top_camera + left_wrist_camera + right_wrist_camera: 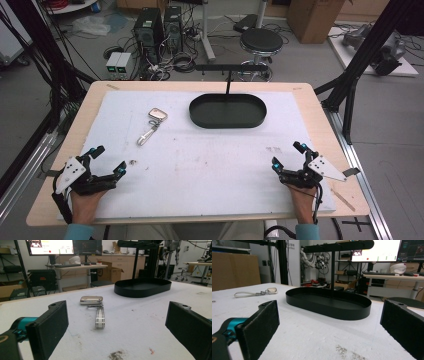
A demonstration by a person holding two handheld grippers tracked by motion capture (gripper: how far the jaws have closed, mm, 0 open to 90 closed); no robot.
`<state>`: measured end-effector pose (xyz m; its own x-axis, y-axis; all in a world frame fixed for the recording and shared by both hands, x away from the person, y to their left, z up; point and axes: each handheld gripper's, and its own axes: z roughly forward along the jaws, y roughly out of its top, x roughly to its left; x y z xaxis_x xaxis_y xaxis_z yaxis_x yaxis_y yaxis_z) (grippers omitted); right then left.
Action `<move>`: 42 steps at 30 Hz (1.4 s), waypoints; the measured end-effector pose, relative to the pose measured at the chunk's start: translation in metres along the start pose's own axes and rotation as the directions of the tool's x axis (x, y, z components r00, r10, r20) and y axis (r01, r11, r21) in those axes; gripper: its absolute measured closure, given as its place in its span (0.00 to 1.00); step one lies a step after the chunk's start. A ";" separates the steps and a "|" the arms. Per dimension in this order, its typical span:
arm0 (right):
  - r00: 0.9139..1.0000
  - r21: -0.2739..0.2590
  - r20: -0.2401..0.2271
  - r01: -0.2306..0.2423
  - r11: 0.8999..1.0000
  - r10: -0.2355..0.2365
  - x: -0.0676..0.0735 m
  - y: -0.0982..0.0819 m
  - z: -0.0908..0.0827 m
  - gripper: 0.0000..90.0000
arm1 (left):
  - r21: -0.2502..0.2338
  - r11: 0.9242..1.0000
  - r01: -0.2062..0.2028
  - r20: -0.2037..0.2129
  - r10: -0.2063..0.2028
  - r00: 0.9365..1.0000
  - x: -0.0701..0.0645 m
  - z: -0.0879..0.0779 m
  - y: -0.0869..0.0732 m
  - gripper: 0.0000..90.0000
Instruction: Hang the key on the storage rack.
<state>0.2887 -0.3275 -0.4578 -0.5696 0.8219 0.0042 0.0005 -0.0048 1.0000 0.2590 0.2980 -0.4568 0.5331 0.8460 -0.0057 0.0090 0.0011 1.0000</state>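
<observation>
White padding covers one wooden table (315, 107). On it lie one black oval tray (227, 111) with a stand (229, 70) rising behind it, and one silver key fob (157, 114) on a strap (145, 136), left of the tray. Two grippers rest at the near edge: the left gripper (107, 161) and right gripper (286, 156), each with jaws spread wide, gripping nothing.

Black oval tray (228, 111), silvery keychain (152, 125) with perhaps whitish strap, smudged white mat (210, 160).
</observation>
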 end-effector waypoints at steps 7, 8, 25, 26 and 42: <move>1.000 0.000 -0.001 0.002 1.000 -0.002 0.001 0.000 0.000 0.02 | 0.005 1.000 -0.012 -0.010 0.012 1.000 -0.001 0.000 0.000 0.06; 1.000 0.000 -0.001 0.002 1.000 -0.002 0.001 0.000 0.000 0.02 | 0.006 1.000 -0.007 -0.012 0.007 1.000 -0.001 0.000 0.000 0.06; 1.000 0.002 -0.005 0.011 1.000 -0.011 0.001 0.000 0.000 0.02 | 0.076 0.997 0.008 -0.017 -0.007 1.000 0.001 0.005 0.005 0.06; 1.000 0.005 -0.006 0.008 1.000 -0.008 0.001 0.000 0.000 0.02 | 0.082 0.997 0.008 -0.015 -0.007 1.000 0.002 0.006 0.007 0.06; 1.000 0.000 -0.004 0.015 1.000 -0.015 0.001 0.000 0.001 0.02 | 0.356 0.935 -0.008 0.047 -0.009 0.999 0.016 0.053 0.066 0.06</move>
<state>0.2887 -0.3265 -0.4577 -0.5730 0.8195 -0.0109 -0.0084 0.0075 0.9999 0.3133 0.2837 -0.3914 0.5721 0.8201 -0.0151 0.3050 -0.1956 0.9321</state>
